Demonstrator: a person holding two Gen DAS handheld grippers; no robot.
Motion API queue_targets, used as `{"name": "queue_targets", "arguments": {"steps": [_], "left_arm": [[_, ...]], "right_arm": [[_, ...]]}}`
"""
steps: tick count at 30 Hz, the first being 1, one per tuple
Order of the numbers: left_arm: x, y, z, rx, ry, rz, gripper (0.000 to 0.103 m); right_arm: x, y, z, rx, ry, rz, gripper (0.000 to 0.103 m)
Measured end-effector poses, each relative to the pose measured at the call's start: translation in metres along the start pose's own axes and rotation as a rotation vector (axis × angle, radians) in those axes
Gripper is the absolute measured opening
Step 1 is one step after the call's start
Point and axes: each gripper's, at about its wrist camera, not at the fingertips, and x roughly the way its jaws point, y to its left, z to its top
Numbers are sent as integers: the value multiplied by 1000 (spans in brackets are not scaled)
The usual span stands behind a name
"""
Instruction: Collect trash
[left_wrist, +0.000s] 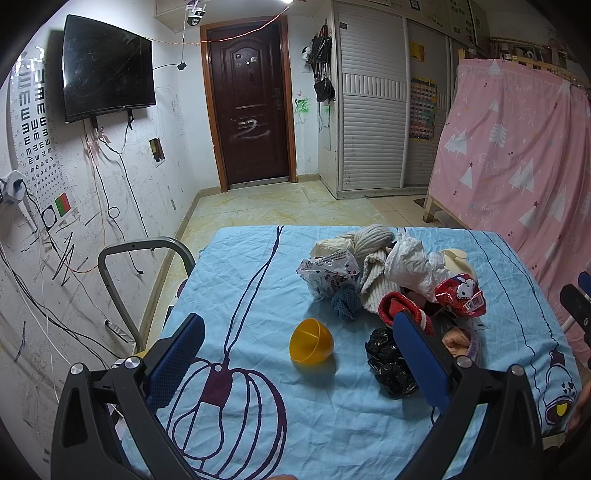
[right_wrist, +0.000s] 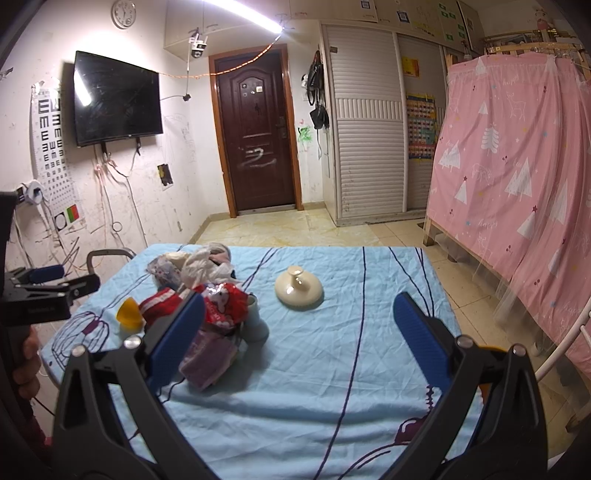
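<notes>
Blue cloth (right_wrist: 314, 369) covers table; perhaps bedroom.

Each tool (left_wrist: 299, 358) black-framed, with silver screws and blue textured pads (left_wrist: 177, 363)

I am in a lived-in home bedroom. A wall-mounted television (left_wrist: 107, 70) hangs at upper left, a dark wooden door (left_wrist: 249, 107) stands at top centre, a slatted wardrobe (left_wrist: 373, 122) beside it, a pink curtain (left_wrist: 517, 147) at right, and scribbled walls with an eye chart (right_wrist: 53, 147).
</notes>
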Motion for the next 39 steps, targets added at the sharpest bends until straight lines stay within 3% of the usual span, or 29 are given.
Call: {"name": "queue_targets", "arguments": {"steps": [23, 39], "left_arm": [[11, 0, -2, 2, 24, -1, 93], [60, 7, -6, -1, 128, -59, 93]], "right_arm": [[15, 6, -3, -4, 27, 10, 97], [58, 34, -5, -26, 153, 163, 97]]}}
